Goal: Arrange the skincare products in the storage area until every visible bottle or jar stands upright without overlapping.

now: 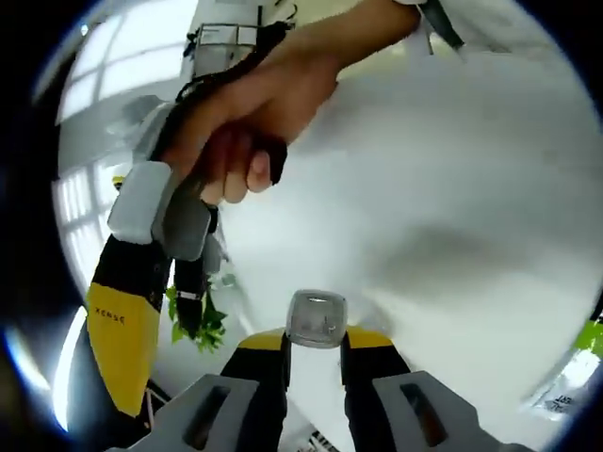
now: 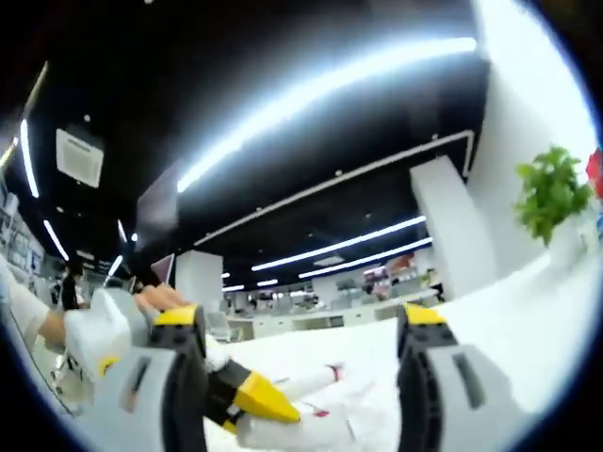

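My left gripper (image 1: 317, 350) has its jaws drawn close on a small item with a clear grey square cap (image 1: 317, 318); the item's body is hidden between the jaws. A hand (image 1: 247, 105) holds my right gripper (image 1: 124, 320), which enters at the left with a yellow-and-black jaw. In the right gripper view my right gripper (image 2: 300, 325) stands wide open with nothing between its fingers. The left gripper's yellow tip (image 2: 260, 399) comes in from the lower left there, over a white item with red marks (image 2: 316, 381) lying on the white surface (image 2: 528, 320).
A person's white garment (image 1: 452, 207) covers the right of the left gripper view. A green plant (image 2: 549, 193) stands at the right by a white pillar (image 2: 452, 226), and another plant (image 1: 200, 325) shows low. Ceiling light strips (image 2: 320, 89) run overhead.
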Tool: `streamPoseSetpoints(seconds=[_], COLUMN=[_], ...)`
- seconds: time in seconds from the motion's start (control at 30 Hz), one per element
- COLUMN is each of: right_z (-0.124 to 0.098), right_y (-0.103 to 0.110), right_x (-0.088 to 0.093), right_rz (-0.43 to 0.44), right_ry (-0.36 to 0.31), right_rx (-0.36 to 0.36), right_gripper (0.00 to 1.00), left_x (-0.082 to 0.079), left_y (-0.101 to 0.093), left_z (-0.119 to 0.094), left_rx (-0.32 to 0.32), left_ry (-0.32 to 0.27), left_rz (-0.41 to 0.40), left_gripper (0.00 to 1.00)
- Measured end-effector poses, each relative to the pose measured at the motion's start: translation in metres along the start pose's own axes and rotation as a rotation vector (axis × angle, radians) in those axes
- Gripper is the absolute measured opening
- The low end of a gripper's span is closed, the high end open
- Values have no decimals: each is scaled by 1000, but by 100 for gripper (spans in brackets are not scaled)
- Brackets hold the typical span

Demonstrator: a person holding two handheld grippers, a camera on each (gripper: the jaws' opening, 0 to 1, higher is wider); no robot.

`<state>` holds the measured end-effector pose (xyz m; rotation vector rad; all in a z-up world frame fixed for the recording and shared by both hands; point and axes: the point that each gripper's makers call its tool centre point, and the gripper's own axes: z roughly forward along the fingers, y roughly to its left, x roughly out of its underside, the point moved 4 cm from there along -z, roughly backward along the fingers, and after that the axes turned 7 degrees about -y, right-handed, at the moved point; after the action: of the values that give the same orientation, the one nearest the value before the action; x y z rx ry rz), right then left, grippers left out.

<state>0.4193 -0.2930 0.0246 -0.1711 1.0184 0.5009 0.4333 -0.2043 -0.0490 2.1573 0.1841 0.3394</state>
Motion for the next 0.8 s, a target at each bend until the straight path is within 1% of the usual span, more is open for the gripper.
streamPoseSetpoints(seconds=[0.07,0.1,0.17,0.23,0.33,0.37,0.4,0.47,0.5,0.57,0.67,0.7,0.73,0.77,0.8], right_z=[-5,-8,-12,-15,-17,-17,-16,-16,-15,-15,-15,-16,-16,-15,-15], right_y=[-6,-8,-15,-21,-28,-29,-30,-28,-26,-24,-25,-24,-24,-25,-25], right_x=[-4,-5,-6,-6,-5,-4,-3,-1,-1,-1,-1,0,1,1,1], right_rz=[31,35,41,54,71,76,84,103,99,89,106,118,129,137,140], right_ry=[-25,-36,-41,-47,-54,-56,-53,-49,-51,-50,-54,-55,-56,-57,-54], right_rx=[12,22,40,58,77,81,81,81,75,68,71,71,70,68,68], right_gripper=[87,87,87,89,89,90,90,91,91,90,91,91,91,91,91], left_x=[2,3,3,4,5,7,9,7,6,4,0,-4,-5,-8,-8], left_y=[1,2,5,5,7,8,10,8,8,7,6,6,5,3,2], left_z=[6,8,11,14,20,23,25,28,29,29,30,30,29,30,30], left_rx=[16,17,19,22,25,16,-5,4,16,33,32,18,24,40,48], left_ry=[17,25,23,28,50,70,111,108,122,129,136,150,169,175,188], left_rz=[18,11,-1,10,26,31,17,47,85,124,145,157,207,269,299], left_gripper=[20,20,20,20,20,20,20,20,20,20,20,20,20,20,20])
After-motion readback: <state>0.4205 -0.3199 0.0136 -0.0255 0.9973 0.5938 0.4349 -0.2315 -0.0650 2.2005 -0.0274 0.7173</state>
